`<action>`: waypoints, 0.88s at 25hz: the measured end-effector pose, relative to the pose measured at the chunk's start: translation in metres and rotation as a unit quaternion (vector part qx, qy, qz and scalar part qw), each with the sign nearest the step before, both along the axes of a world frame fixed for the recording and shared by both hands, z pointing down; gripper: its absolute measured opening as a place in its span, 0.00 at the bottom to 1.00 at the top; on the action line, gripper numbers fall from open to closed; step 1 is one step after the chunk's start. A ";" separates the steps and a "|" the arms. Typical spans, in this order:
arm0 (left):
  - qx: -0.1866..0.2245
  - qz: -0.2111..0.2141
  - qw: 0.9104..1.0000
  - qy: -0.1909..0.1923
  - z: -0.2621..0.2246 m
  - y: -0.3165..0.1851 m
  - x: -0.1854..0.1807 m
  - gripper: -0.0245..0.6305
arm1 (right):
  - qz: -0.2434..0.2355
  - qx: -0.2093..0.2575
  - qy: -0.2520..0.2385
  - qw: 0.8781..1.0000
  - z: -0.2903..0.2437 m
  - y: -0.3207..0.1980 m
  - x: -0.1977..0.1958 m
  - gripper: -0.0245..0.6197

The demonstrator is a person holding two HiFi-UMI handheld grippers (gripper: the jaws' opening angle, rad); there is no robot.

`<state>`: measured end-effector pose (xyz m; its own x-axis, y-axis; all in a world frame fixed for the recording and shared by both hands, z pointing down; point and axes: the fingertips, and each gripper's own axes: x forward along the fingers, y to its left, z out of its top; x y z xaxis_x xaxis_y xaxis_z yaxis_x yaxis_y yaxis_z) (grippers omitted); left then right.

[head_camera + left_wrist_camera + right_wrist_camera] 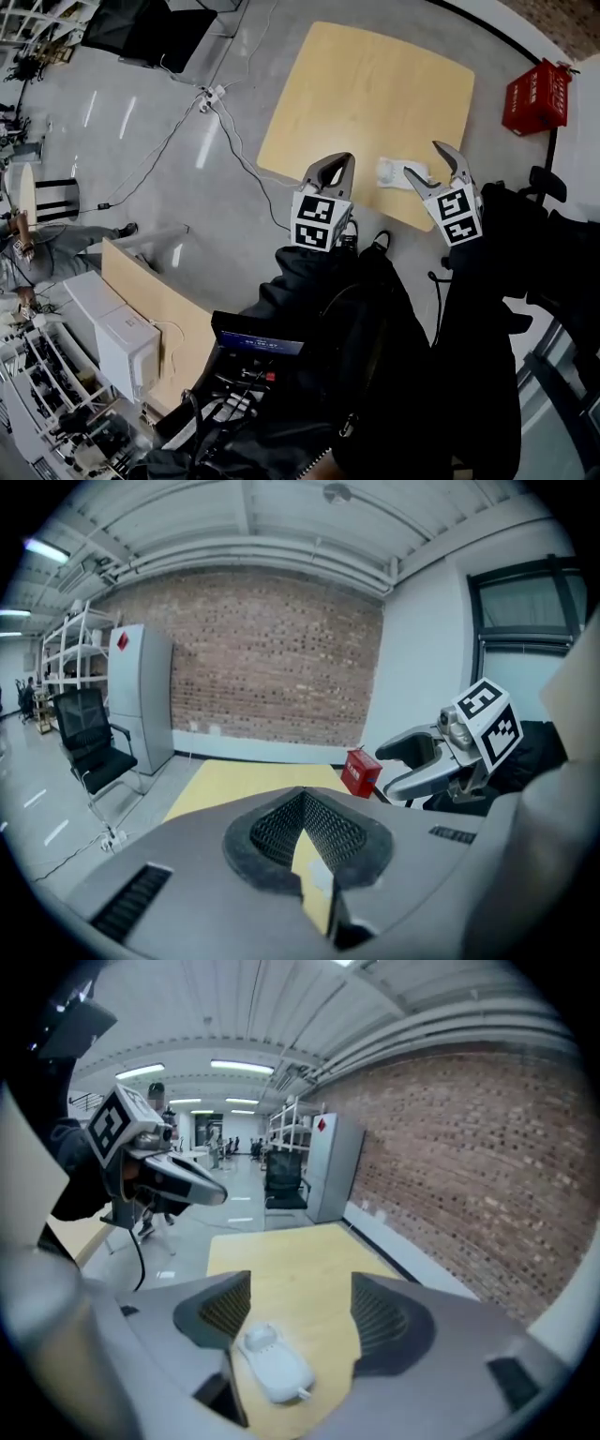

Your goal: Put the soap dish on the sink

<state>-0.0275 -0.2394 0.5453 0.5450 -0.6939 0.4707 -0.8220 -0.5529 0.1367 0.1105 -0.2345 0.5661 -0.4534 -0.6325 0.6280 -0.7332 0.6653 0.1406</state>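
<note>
A white oblong plastic piece [398,174] with a raised knob at one end lies near the front edge of the light wooden table [366,84]; I cannot tell whether it is the sink or the soap dish. My right gripper [422,159] hangs high above it, open and empty. In the right gripper view the piece [272,1361] shows on the table far below, between the spread jaws of the right gripper [300,1283]. My left gripper [342,161] is raised beside it over the table's front edge, and its pads [302,799] meet at the tip with nothing in them.
A red box [536,97] stands on the floor past the table's right side. Cables [211,98] trail over the grey floor on the left. A second wooden desk [150,300] is at lower left. A black office chair [89,738] and a grey cabinet [141,700] stand by the brick wall.
</note>
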 end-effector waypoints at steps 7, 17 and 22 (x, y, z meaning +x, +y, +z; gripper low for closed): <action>0.084 0.015 0.996 0.034 -0.084 -0.015 0.026 0.04 | 0.104 0.093 -0.060 0.988 -0.086 0.013 0.032 0.34; 0.147 0.034 0.987 0.053 -0.143 -0.018 0.054 0.04 | 0.201 0.233 -0.107 0.946 -0.191 0.030 0.069 0.06; 0.174 0.038 0.982 0.056 -0.166 -0.021 0.065 0.04 | 0.224 0.254 -0.136 0.931 -0.219 0.034 0.080 0.05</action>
<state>0.0376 -0.2600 0.3791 0.6357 -0.7580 0.1460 -0.7677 -0.6407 0.0164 0.1909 -0.2005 0.3472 -0.1711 -0.9805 0.0966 -0.9754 0.1824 0.1234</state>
